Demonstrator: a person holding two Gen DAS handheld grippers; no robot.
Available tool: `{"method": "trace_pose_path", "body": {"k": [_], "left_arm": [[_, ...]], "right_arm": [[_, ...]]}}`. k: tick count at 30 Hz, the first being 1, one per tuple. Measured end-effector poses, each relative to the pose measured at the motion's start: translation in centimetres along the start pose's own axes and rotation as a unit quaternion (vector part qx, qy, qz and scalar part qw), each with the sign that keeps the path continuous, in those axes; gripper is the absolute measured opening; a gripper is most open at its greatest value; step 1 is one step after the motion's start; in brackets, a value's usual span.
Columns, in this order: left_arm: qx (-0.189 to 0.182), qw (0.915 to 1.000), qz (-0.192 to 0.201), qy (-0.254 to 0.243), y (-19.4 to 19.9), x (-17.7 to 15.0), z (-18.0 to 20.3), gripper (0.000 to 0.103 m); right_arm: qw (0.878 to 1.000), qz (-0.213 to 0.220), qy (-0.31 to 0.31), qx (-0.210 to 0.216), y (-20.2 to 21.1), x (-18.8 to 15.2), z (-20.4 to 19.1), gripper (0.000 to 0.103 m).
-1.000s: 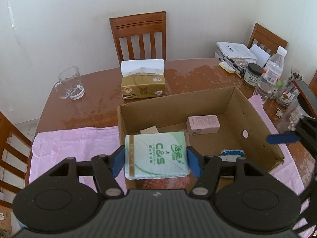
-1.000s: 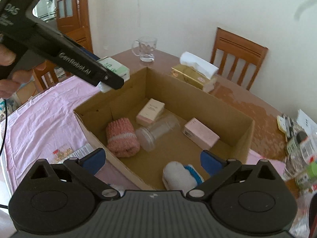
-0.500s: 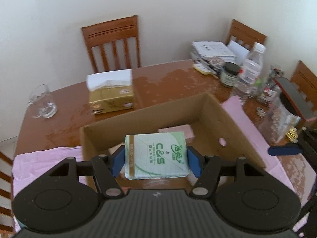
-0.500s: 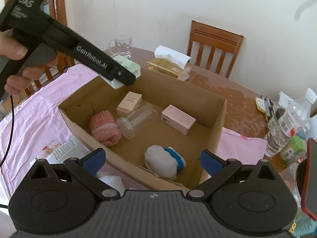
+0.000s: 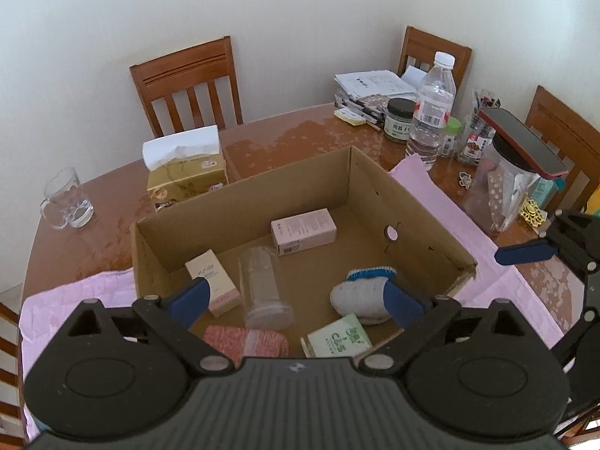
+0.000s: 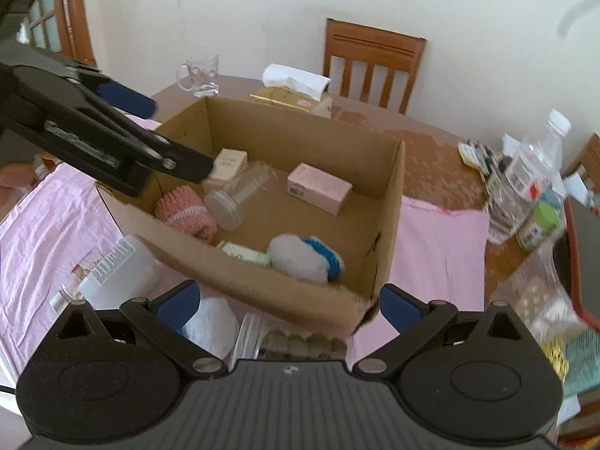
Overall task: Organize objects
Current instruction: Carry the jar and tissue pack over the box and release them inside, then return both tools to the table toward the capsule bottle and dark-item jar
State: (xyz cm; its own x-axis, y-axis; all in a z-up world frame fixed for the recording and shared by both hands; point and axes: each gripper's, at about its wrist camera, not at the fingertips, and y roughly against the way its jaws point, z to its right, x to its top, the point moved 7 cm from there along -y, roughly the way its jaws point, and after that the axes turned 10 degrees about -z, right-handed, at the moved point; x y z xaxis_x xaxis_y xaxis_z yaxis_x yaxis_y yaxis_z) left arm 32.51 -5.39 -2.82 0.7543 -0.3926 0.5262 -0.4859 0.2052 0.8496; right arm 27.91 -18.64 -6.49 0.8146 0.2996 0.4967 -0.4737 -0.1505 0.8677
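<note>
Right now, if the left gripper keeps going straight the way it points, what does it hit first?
Probably the clear plastic jar lying in the cardboard box; it sits between the open left gripper fingers. Depth is unclear.

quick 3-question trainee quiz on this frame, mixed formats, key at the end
1. True or false: the left gripper is shut on the green tissue pack.
2. Multiple choice: where does the clear jar lie? A) on the pink cloth B) on its side in the cardboard box C) upright by the water bottle
3. Fill in: the phone rests on top of a clear ____ outside the box.

Key
1. False: the jaws stand open and the pack lies on the box floor.
2. B
3. container
</note>
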Motion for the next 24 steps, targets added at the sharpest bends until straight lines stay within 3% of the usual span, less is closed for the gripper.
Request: {"method": "trace_pose_path", "body": {"k": [6, 10, 16, 24], "left_arm": [[0.017, 0.9997, 0.014, 0.012, 1.1, -2.9, -0.6, 0.101], [0.025, 0.9994, -0.001, 0.025, 1.2, -5.8, -0.7, 0.101], [0.018, 0.9986, -0.003, 0.050, 1.9, -9.9, -0.9, 0.102], [0.027, 0.9962, -0.022, 0.079, 1.0, -14.9, -2.5, 0.102]], "right_arm": [[0.999, 0.008, -0.032, -0.024, -0.1, -2.5, -0.8, 0.103], [0.997, 0.001, -0.068, -0.047, -0.3, -4.6, -1.0, 0.103], [0.989, -0.021, -0.139, -0.050, -1.1, -7.9, -0.5, 0.103], [0.981, -0.031, -0.184, -0.053, -2.6, -9.8, -0.2, 0.103]]}}
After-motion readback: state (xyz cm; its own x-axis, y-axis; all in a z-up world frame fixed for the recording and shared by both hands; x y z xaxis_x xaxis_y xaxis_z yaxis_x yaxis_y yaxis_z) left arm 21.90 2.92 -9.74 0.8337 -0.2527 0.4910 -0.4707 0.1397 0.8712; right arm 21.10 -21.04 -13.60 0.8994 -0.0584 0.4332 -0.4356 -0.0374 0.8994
